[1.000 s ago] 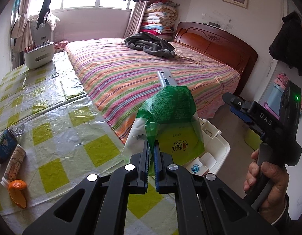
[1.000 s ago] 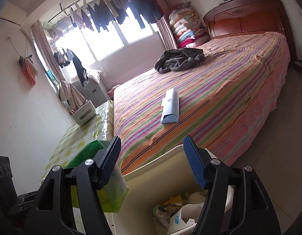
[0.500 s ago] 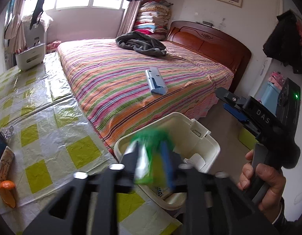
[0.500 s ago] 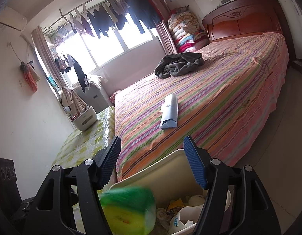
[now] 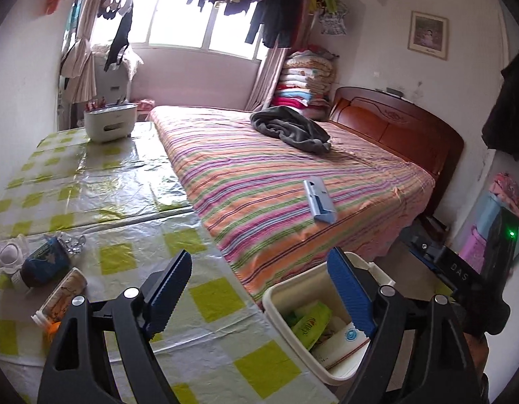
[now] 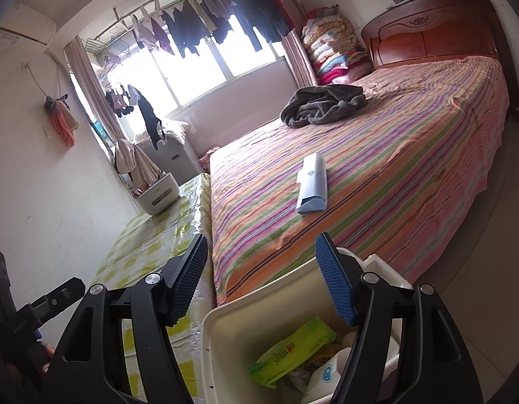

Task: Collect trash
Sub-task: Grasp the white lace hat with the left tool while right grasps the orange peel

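A green snack bag [image 5: 306,324] lies inside the white bin [image 5: 286,294] beside the table's edge; it also shows in the right wrist view [image 6: 293,350] in the bin [image 6: 226,330]. My left gripper [image 5: 259,291] is open and empty, above the table edge and the bin. My right gripper [image 6: 259,282] is open and empty, just above the bin. Trash remains at the table's left: a dark blue packet [image 5: 44,262], a tube-shaped wrapper [image 5: 61,294], an orange peel [image 5: 52,328] and a crumpled white piece [image 5: 8,257].
The table has a yellow-checked plastic cover [image 5: 125,208]. A white caddy [image 5: 109,123] stands at its far end. The striped bed [image 5: 293,175] lies alongside, with a blue-white box [image 5: 320,200] and a grey garment [image 5: 289,128]. The right gripper's body [image 5: 461,269] is at right.
My left gripper opened and let go of the green bag, which fell into the bin. The left gripper then drew back and up. The right gripper stayed open over the bin.
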